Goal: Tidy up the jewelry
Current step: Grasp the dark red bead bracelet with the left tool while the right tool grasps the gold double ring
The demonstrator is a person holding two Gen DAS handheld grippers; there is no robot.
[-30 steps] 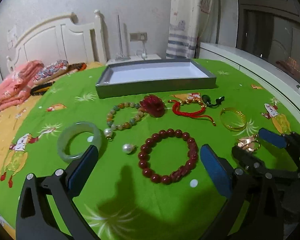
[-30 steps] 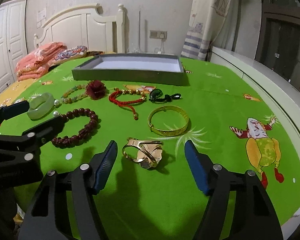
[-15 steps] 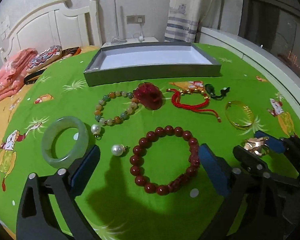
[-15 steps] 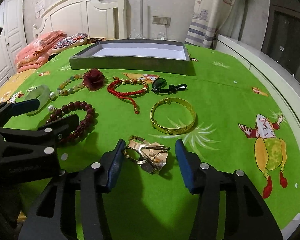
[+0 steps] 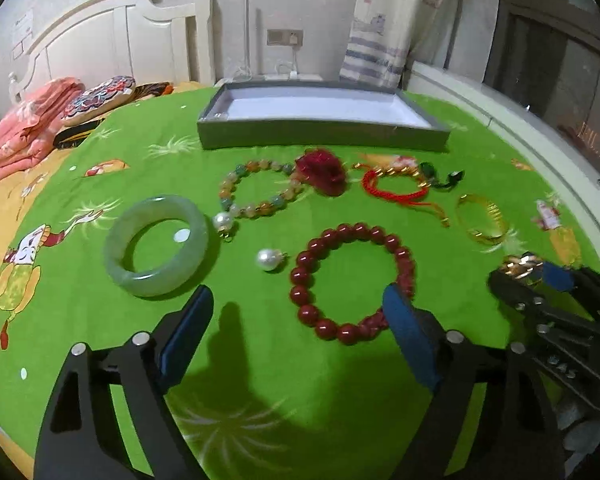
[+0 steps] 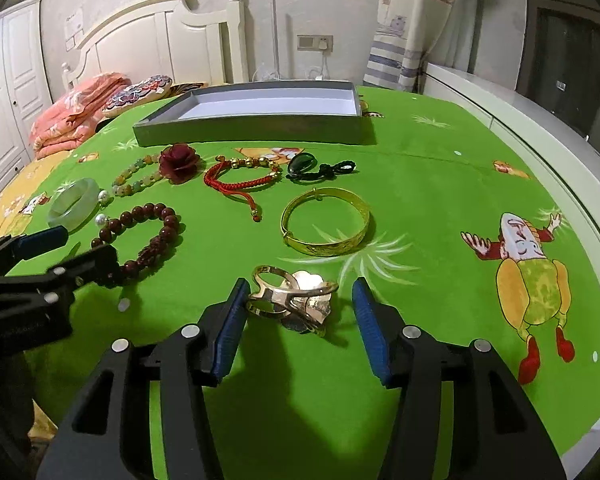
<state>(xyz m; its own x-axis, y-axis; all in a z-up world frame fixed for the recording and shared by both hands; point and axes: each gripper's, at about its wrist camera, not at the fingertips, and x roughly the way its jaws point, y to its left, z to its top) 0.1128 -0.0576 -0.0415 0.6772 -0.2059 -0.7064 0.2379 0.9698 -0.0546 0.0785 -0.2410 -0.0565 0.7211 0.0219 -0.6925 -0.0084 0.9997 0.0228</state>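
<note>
Between the right gripper fingers, spread wide with the left pad touching it, lies the gold ring, 6 o'clock of the gold bangle; likely light, stiff, slippery: pinch across the band; left gripper gapes empty.

Bracelets: five. Pearls: two. One tray, rose, pendant, brooch.

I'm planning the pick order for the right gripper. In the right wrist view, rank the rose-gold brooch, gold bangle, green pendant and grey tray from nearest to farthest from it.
1. rose-gold brooch, between the fingers.
2. gold bangle, just beyond.
3. green pendant, farther back.
4. grey tray, at the back.
</note>
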